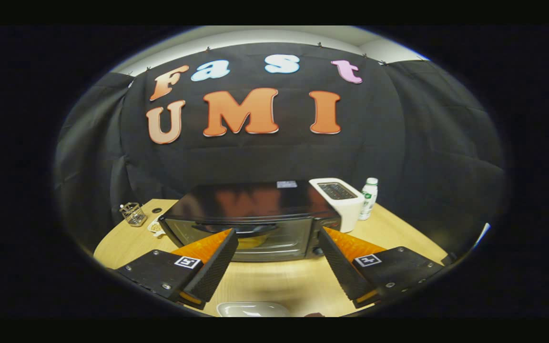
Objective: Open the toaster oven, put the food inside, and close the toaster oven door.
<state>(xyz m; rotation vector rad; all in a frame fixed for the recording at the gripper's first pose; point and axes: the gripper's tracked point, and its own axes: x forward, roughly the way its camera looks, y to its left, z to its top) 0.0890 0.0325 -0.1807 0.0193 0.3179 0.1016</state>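
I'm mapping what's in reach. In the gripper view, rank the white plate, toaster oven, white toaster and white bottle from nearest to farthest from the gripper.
The gripper is open.
1. White plate, on the table just under the fingers.
2. Toaster oven, door closed, straight ahead.
3. White toaster, beside the oven's right rear.
4. White bottle, just beyond the toaster, right.

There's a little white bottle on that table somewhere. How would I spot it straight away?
Start at the black toaster oven in the middle of the wooden table, beyond the open gripper, whose fingers hold nothing. Beside the oven stands a white pop-up toaster; the bottle is just past it. It is the only tall, slim thing there, white with a green label.
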